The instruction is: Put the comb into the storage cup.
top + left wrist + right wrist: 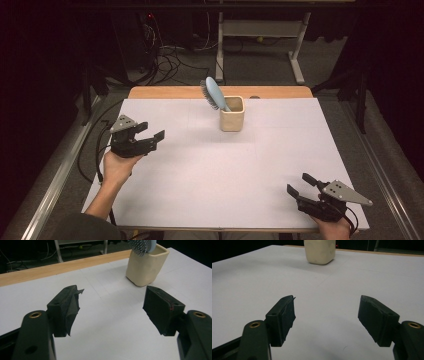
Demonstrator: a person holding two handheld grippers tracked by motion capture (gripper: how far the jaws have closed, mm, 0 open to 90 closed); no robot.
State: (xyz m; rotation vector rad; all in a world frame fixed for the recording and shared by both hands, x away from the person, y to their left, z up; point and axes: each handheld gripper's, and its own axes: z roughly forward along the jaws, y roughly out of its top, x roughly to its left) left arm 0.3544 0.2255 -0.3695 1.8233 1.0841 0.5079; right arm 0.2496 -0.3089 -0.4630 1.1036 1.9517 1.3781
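With both jaws apart and empty, my left gripper [154,137] faces the blue hairbrush [213,93] standing in the cream cup [232,120] far back on the table [210,170], so next I must reach its head while my right gripper [300,186] waits, jaws spread.

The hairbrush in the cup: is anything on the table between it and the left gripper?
Nothing visible. The left gripper is open over bare white table, and the stretch up to the cup holding the hairbrush has nothing on it.
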